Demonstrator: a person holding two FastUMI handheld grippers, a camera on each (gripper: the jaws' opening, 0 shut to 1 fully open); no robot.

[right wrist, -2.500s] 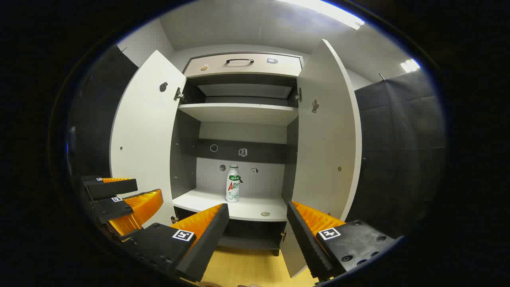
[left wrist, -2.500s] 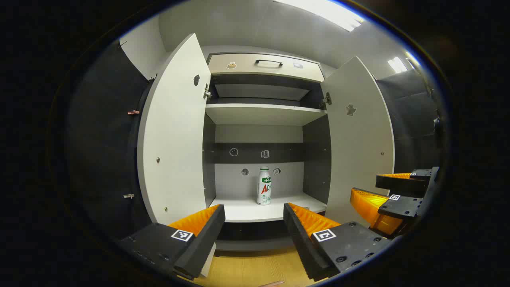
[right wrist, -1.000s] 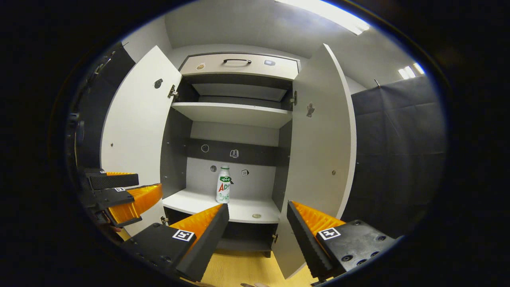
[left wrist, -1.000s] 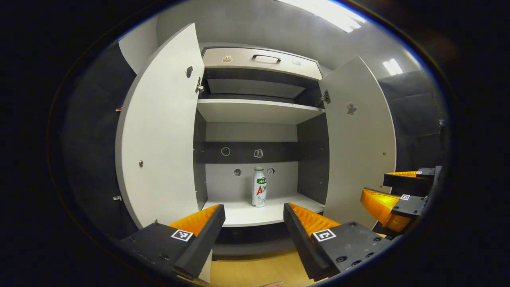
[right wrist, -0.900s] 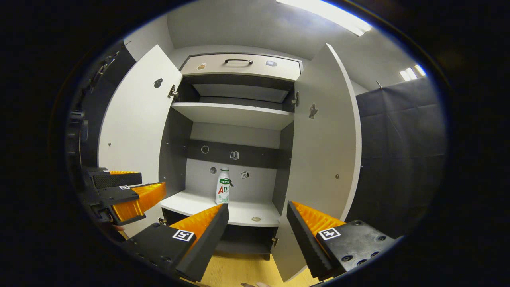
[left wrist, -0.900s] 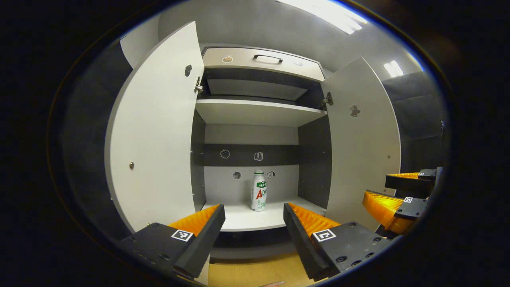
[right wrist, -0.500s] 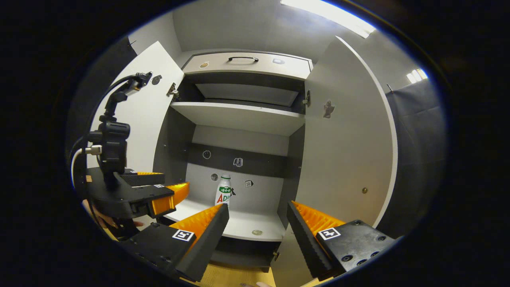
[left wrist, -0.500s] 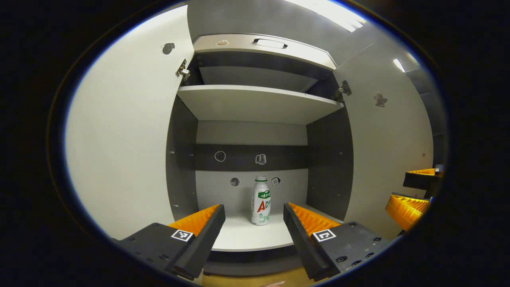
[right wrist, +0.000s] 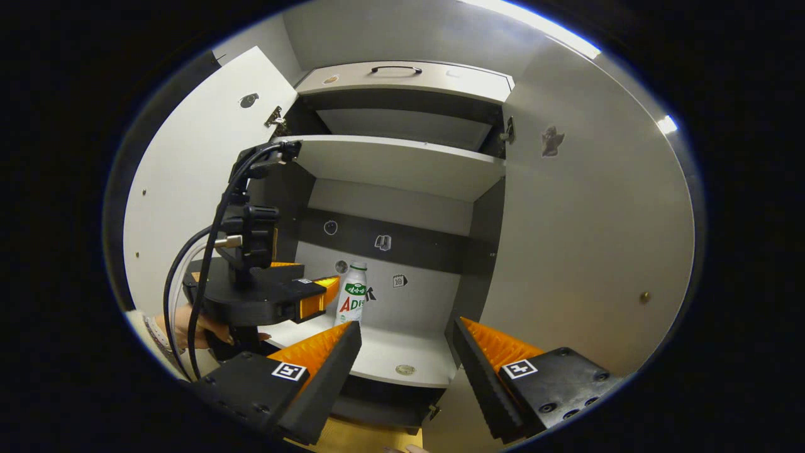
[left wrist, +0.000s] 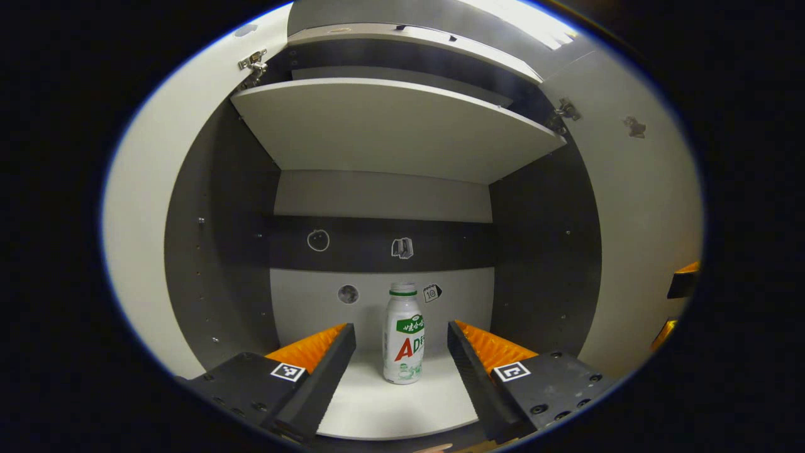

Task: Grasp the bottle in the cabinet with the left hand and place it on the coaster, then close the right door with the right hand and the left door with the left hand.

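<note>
A white bottle (left wrist: pixel 403 336) with a green and red label stands upright at the back of the cabinet's lower shelf (left wrist: pixel 402 409). My left gripper (left wrist: pixel 400 328) is open, its fingers reaching over the shelf with the bottle just beyond and between them, untouched. In the right gripper view the left gripper (right wrist: pixel 308 284), held by a hand (right wrist: pixel 188 327), sits just left of the bottle (right wrist: pixel 351 302). A small round disc (right wrist: pixel 405 369), apparently the coaster, lies near the shelf's front edge. My right gripper (right wrist: pixel 405 327) is open and empty, in front of the cabinet. Both doors, left door (right wrist: pixel 188 182) and right door (right wrist: pixel 585 239), stand open.
An upper shelf (left wrist: pixel 390 126) hangs close above the lower compartment. A drawer with a dark handle (right wrist: pixel 390 69) tops the cabinet. Small stickers dot the back wall (left wrist: pixel 377 302). Dark side walls (left wrist: pixel 220 251) bound the compartment. A wooden floor (right wrist: pixel 358 441) lies below.
My left gripper has moved forward into the cabinet, right up to the bottle, still open. My right gripper has drifted closer to the cabinet and stays open.
</note>
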